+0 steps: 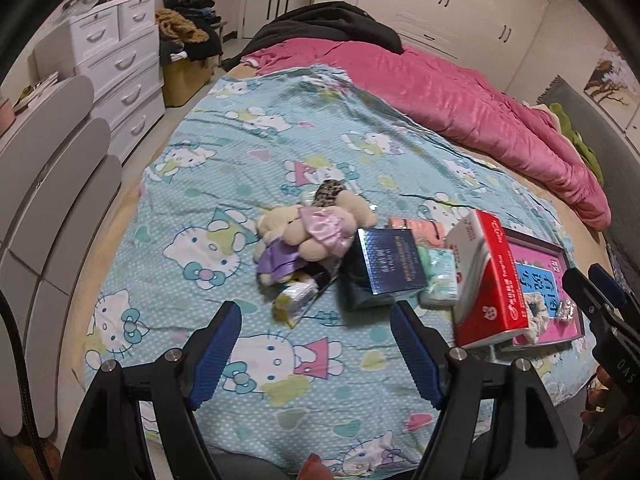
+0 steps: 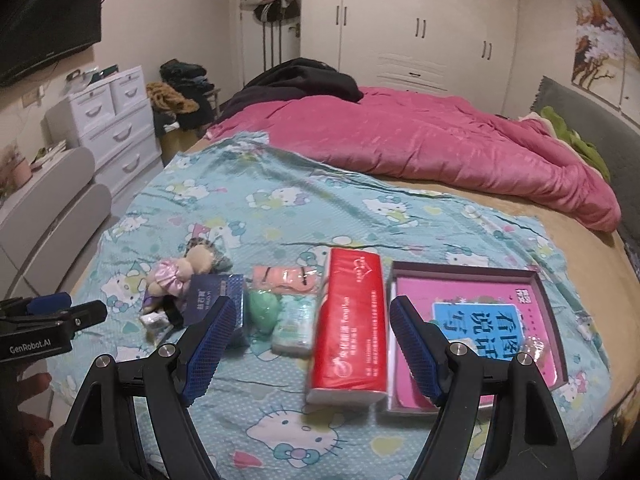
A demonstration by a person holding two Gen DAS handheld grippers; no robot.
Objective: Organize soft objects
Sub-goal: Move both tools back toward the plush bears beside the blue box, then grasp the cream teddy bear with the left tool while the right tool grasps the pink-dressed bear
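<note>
Both claws [image 1: 318, 354] [image 2: 310, 350] gape above, seemingly, bedsheet [image 1: 240, 152]

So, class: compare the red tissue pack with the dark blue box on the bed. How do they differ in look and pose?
The tissue pack is red and white and long; the blue box is dark, glossy and shorter. The tissue pack lies against the pink tray, while the blue box sits by the teddy bears. Both are rectangular, rest on the cartoon sheet, and neither is gripped.

left gripper [image 1: 316, 354]: black frame, blue ribbed pads, silver screws
right gripper [image 2: 310, 348]: same; "GenRobot.AI" marking on the left gripper's body
</note>
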